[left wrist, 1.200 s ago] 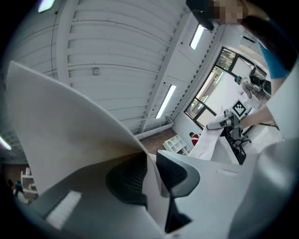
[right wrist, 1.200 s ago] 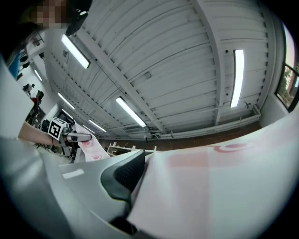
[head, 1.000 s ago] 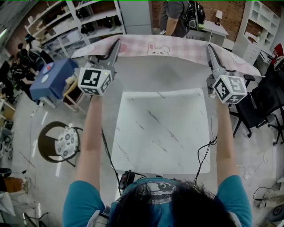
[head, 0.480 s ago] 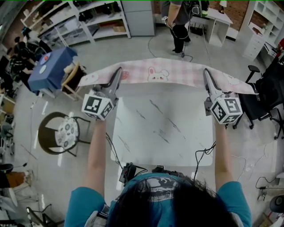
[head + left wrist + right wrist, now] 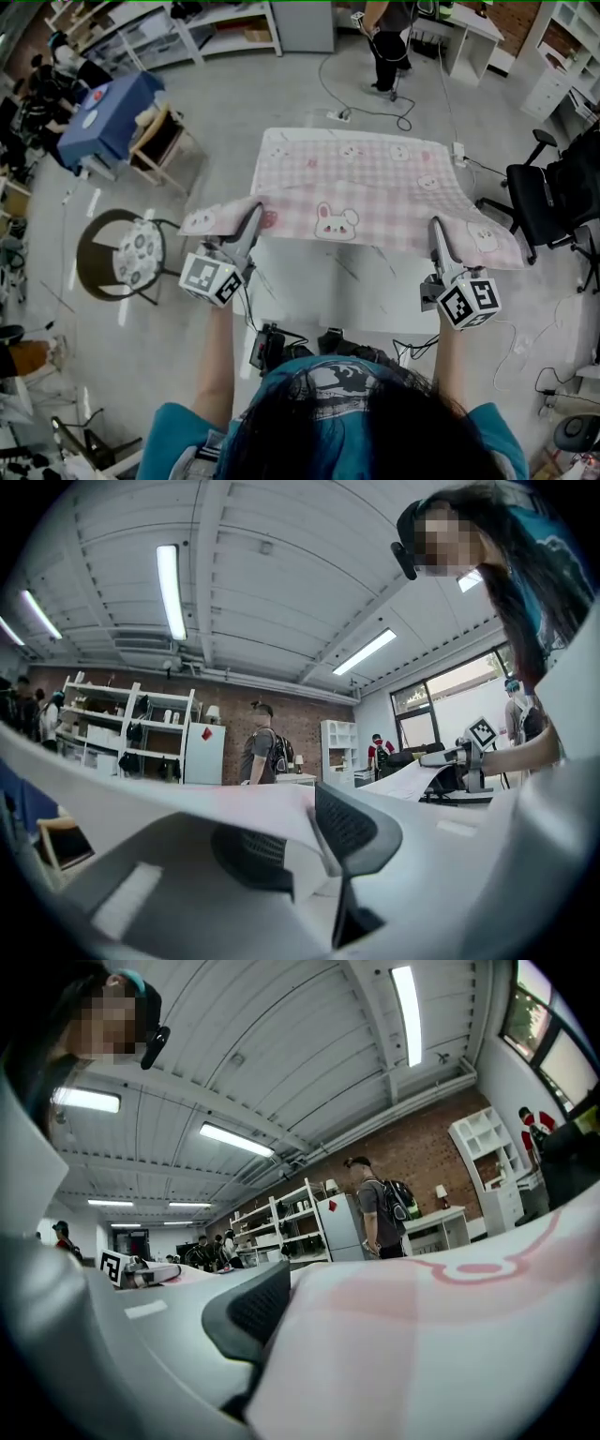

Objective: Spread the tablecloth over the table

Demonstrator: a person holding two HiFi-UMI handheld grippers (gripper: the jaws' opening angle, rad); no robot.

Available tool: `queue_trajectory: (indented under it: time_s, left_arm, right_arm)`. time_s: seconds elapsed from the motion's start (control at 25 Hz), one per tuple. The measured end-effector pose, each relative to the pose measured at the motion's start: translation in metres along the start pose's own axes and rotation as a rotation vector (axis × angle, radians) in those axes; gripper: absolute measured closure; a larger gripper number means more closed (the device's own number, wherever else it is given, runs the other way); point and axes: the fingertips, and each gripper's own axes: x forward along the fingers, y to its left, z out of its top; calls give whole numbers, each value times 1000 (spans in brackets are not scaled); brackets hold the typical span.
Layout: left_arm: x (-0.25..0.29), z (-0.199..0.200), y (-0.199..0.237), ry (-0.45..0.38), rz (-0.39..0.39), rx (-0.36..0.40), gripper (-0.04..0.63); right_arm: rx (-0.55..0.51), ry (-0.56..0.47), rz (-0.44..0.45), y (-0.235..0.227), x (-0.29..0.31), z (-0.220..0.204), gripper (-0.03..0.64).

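While both pairs of jaws are clamped on its near hem, the tablecloth point(image 5: 356, 178) lies flat over the far part of the worktop point(image 5: 347, 295); a near strip of worktop shows bare between my grippers. My left gripper point(image 5: 249, 220) pinches the hem near the left corner, cloth pressed between its jaws; my right gripper point(image 5: 435, 234) grips the right side likewise; both corners droop outboard of the grips. Judgement: to lay it well, draw both grippers toward me at equal pace and height; hold the hem taut and parallel to the worktop edge; lower before release, so no skew or wrinkle sets.
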Motion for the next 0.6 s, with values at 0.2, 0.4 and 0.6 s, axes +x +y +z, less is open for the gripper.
queue_trajectory:
  time_s: [0.2,0.4,0.6]
  left_arm:
    - [-42,-58,-19,144,35,-119,503]
    - [-77,-116,-31,298,89,-263,502]
    - [-106,-156,-38,385,151,-387,502]
  right_arm:
    - [159,98,-34,7,-39,-56,551]
    - [337,175,-71,14,-75,-113,555]
    - [540,209,-101,21,-98,-154,572]
